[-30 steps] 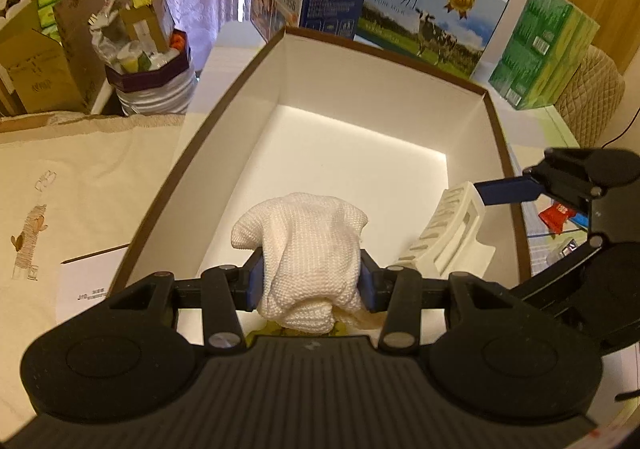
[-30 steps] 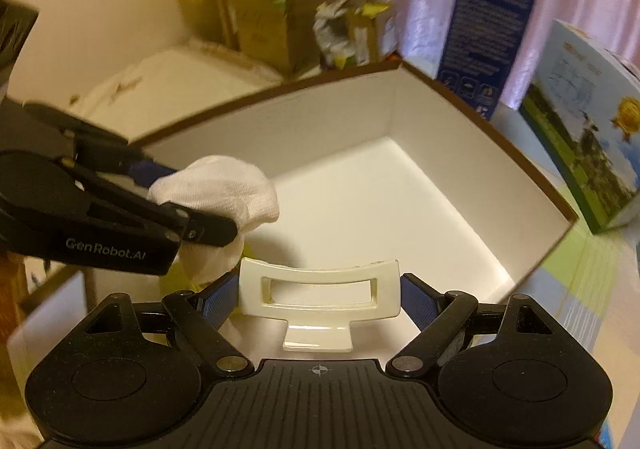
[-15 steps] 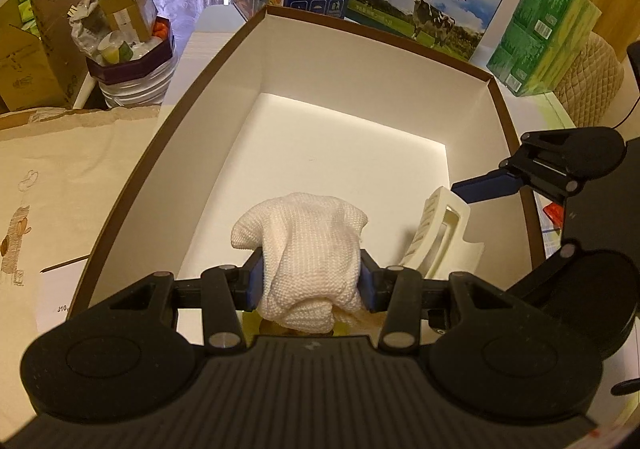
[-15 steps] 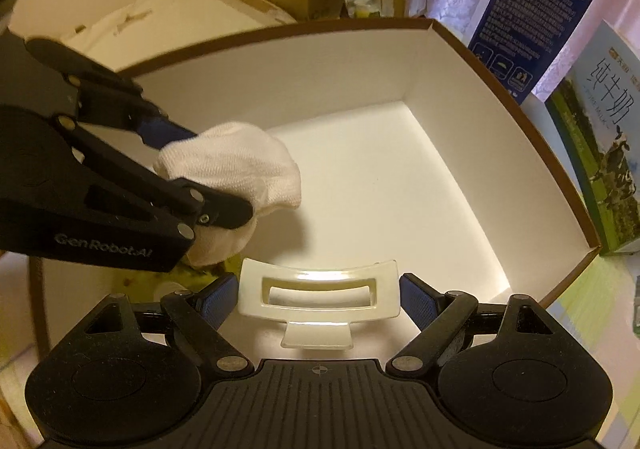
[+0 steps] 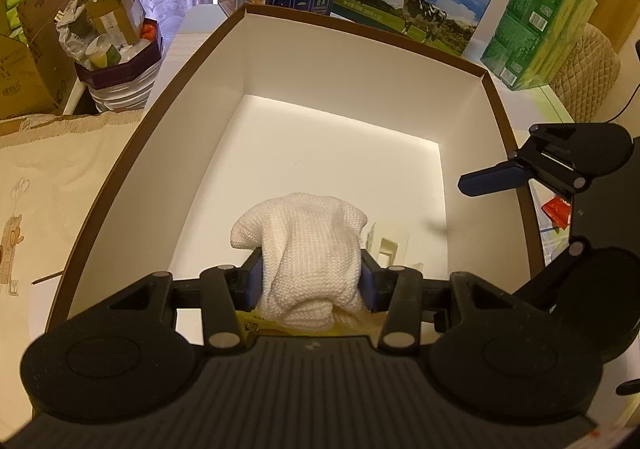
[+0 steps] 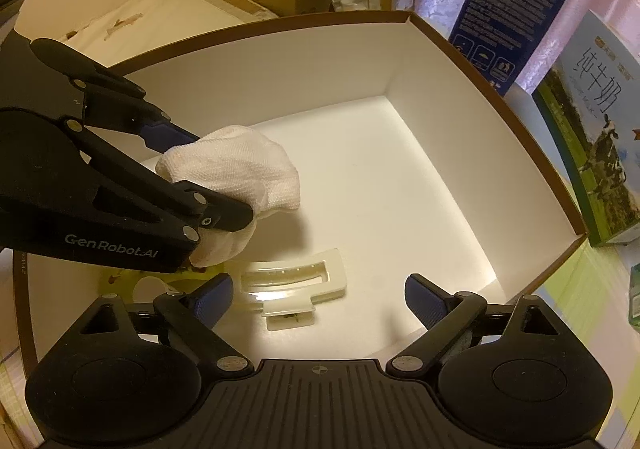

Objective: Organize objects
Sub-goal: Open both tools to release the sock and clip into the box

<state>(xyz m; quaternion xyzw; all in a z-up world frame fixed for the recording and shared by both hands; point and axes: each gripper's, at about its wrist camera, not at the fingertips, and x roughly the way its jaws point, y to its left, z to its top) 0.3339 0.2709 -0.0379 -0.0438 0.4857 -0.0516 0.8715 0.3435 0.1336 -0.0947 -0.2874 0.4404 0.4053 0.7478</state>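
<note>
While the right gripper (image 6: 318, 295) hangs with its fingers spread wide and nothing between them, the cream plastic holder (image 6: 294, 281) lies flat on the floor of the brown-rimmed box (image 6: 472, 49), near the corner closest to both cameras. The left gripper (image 5: 312, 277) is pinching a white knitted cloth (image 5: 304, 245) — bunched into a soft wad and held just above the box floor, beside and partly over the holder.

The cloth looks light and limp; it will sag and unfold wherever it is not squeezed, so a grip across the thick middle of the bundle, as now, seems the safest hold. It has no clear long axis in this state, though its loose end bulges forward, away from the fingers.

The holder looks stiff, smooth and light — probably a little slippery, and its slotted frame may crack if pinched hard. In the right wrist view its long axis runs across the frame, tilted slightly up to the right, with its short tab pointing back toward the camera. The two short ends of the frame look like the best places to grip.

A yellow printed packet (image 5: 250, 323) shows under the cloth, mostly hidden.
</note>
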